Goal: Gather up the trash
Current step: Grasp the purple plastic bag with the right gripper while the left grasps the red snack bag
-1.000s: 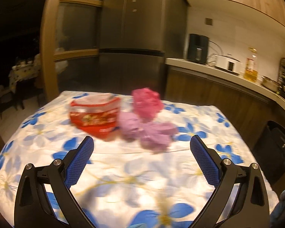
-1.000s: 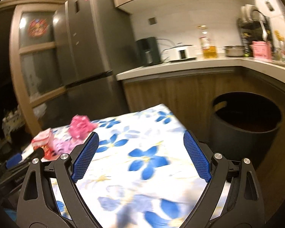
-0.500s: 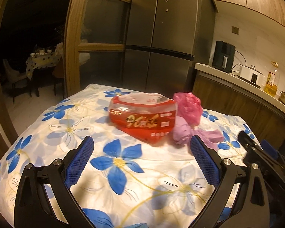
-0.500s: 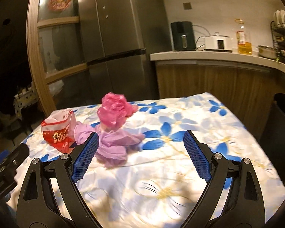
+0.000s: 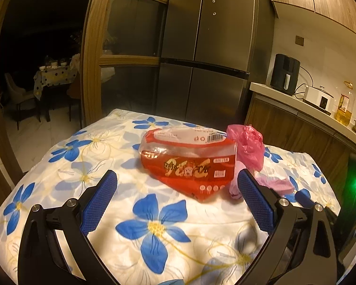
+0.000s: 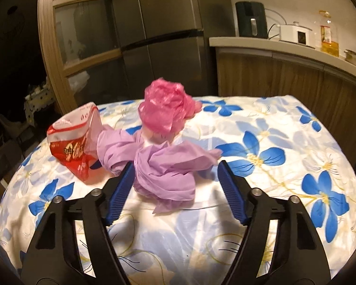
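Observation:
Three pieces of trash lie together on the flowered tablecloth (image 6: 284,123). A red snack bag (image 5: 189,163) lies just beyond my left gripper (image 5: 176,173), which is open with nothing between its pads. A crumpled pink plastic bag (image 6: 166,111) sits behind a lilac plastic bag (image 6: 166,168). My right gripper (image 6: 175,166) straddles the lilac bag and its jaws are closing. The left pad brushes the plastic while the right pad stands just clear of it. The red snack bag (image 6: 71,147) shows to the left in the right wrist view. The pink bag (image 5: 248,147) and the lilac bag (image 5: 273,182) show behind the left gripper's right finger.
A steel fridge (image 5: 201,59) and a wooden glass-door frame (image 5: 92,59) stand behind the table. A wooden counter (image 6: 284,47) on the right carries a black appliance, a white cooker and an oil bottle. The table's edge drops off close on the left.
Both grippers have moved in toward the trash. The right one swung left, came down over the lilac bag, and its jaws have narrowed. The red bag now sits centred before the left gripper.

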Tool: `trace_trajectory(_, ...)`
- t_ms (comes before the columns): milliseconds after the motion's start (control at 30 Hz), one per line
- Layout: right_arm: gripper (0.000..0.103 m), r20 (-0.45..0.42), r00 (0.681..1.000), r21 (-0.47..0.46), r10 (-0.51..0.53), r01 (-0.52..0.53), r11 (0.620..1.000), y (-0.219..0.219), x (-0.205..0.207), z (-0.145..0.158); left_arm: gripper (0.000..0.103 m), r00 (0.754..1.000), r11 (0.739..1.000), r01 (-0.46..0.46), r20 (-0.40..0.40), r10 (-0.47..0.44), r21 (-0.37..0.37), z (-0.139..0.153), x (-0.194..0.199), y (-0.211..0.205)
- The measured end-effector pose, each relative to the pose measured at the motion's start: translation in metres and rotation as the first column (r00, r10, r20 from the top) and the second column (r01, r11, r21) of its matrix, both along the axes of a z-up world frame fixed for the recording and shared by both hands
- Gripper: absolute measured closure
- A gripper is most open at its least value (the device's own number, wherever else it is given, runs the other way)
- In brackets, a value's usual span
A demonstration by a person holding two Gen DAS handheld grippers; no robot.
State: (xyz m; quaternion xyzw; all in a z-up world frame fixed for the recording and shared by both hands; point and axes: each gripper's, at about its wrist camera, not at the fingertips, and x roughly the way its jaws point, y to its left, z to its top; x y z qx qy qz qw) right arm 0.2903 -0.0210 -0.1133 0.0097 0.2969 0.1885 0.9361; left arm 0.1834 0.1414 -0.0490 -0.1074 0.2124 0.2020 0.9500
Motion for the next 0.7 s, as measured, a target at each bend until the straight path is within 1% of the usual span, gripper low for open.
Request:
trace_trajectory(33, 0.045, -0.009, 1.000, -0.005, 0.004, -0.004, 1.000, 0.001, 0.001, -0.002, 0.006, 1.000, 1.000, 0.002, -0.002, -0.002, 0.000, 0.000, 0.003, 0.001)
trace_trajectory(67, 0.049, -0.021, 1.000, -0.010, 0.010, -0.010, 1.000, 0.003, 0.003, -0.003, 0.006, 1.000, 1.000, 0.005, -0.004, -0.005, -0.001, -0.001, 0.005, 0.001)
trace_trajectory(133, 0.067, -0.038, 0.999, -0.007, 0.025, -0.025, 1.000, 0.003, 0.005, -0.005, 0.006, 1.000, 1.000, 0.013, -0.010, -0.013, -0.008, -0.002, 0.012, 0.003)
trace_trajectory(167, 0.071, -0.042, 0.999, -0.003, 0.030, -0.030, 1.000, 0.003, 0.005, -0.006, 0.006, 1.000, 1.000, 0.017, -0.013, -0.017, -0.011, -0.002, 0.016, 0.003)
trace_trajectory(200, 0.079, -0.044, 0.998, 0.002, 0.038, -0.038, 0.999, 0.003, 0.005, -0.006, 0.006, 1.000, 1.000, 0.019, -0.014, -0.019, -0.011, -0.002, 0.018, 0.002)
trace_trajectory(233, 0.085, -0.044, 0.998, 0.005, 0.043, -0.042, 0.999, 0.002, 0.004, -0.006, 0.006, 1.000, 1.000, 0.022, -0.016, -0.022, -0.013, -0.002, 0.022, 0.002)
trace_trajectory(300, 0.091, -0.043, 0.998, 0.009, 0.046, -0.046, 0.999, 0.000, 0.002, -0.005, 0.006, 0.999, 0.999, 0.031, -0.019, -0.031, -0.019, -0.002, 0.030, 0.001)
trace_trajectory(333, 0.094, -0.040, 0.998, 0.013, 0.047, -0.046, 0.999, -0.001, 0.000, -0.004, 0.006, 0.999, 0.999, 0.034, -0.019, -0.034, -0.022, -0.001, 0.033, -0.001)
trace_trajectory(433, 0.097, -0.021, 0.999, 0.023, 0.039, -0.038, 0.999, -0.009, -0.007, 0.002, 0.006, 0.998, 0.998, 0.050, -0.025, -0.051, -0.025, 0.000, 0.048, -0.007)
trace_trajectory(600, 0.099, 0.035, 0.999, 0.019, 0.015, -0.016, 1.000, -0.026, -0.022, 0.013, 0.006, 0.997, 0.998, 0.059, -0.044, -0.059, -0.007, -0.002, 0.076, -0.016)
trace_trajectory(700, 0.099, 0.052, 0.999, 0.030, 0.000, -0.002, 1.000, -0.038, -0.029, 0.019, 0.012, 0.996, 0.998, 0.055, -0.071, -0.056, -0.014, -0.005, 0.091, -0.017)
